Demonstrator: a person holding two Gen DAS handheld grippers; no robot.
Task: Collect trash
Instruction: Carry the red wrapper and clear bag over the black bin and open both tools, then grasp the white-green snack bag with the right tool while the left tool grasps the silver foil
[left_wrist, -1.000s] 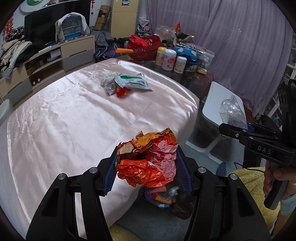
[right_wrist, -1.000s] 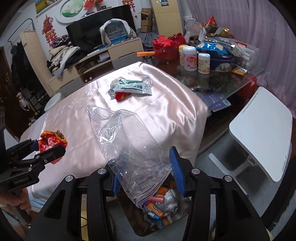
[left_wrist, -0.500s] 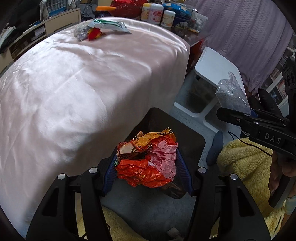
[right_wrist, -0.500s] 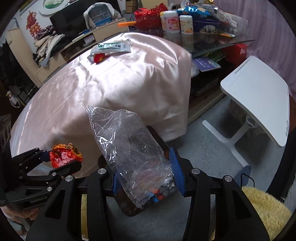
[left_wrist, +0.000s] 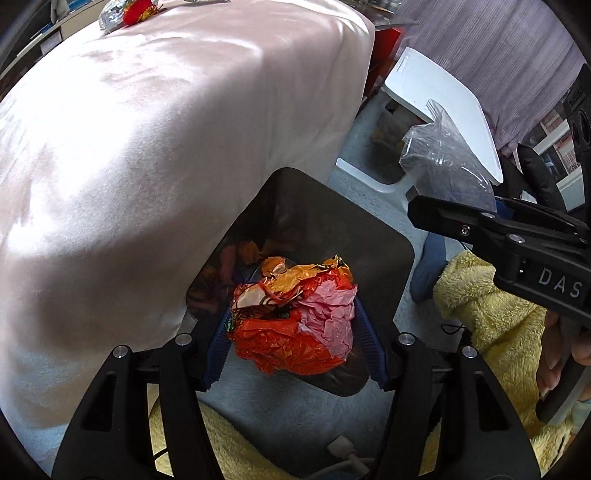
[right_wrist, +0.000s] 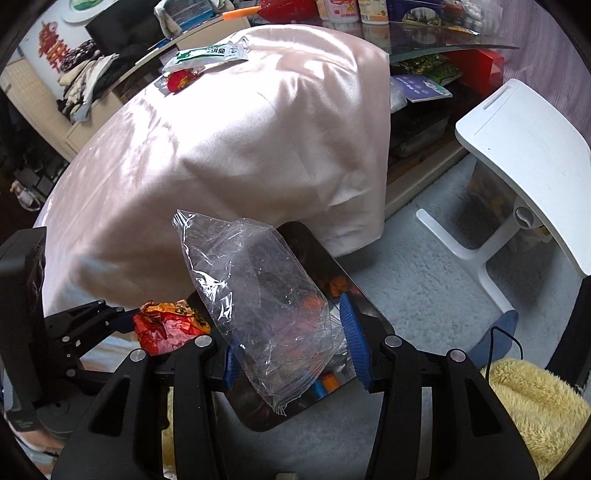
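My left gripper (left_wrist: 293, 332) is shut on a crumpled orange, red and pink wrapper wad (left_wrist: 295, 314), held over the open dark trash bin (left_wrist: 332, 221) on the floor. The wad also shows in the right wrist view (right_wrist: 166, 325). My right gripper (right_wrist: 291, 339) is shut on a clear plastic bag (right_wrist: 258, 295), held above the same bin (right_wrist: 314, 243); the bag also shows in the left wrist view (left_wrist: 447, 162). More trash, a white-green packet (right_wrist: 207, 55) and a red wrapper (right_wrist: 181, 79), lies on the pink-covered table (right_wrist: 240, 140).
A white side table (right_wrist: 528, 147) stands to the right of the bin on a pale rug (right_wrist: 424, 280). A yellow fleece garment (left_wrist: 491, 317) is close below. Bottles and snacks (right_wrist: 369, 7) crowd the far glass table.
Both grippers have dropped from table height to the bin beside the table, still holding the wrapper wad and the plastic bag. The bin now lies right beneath them.
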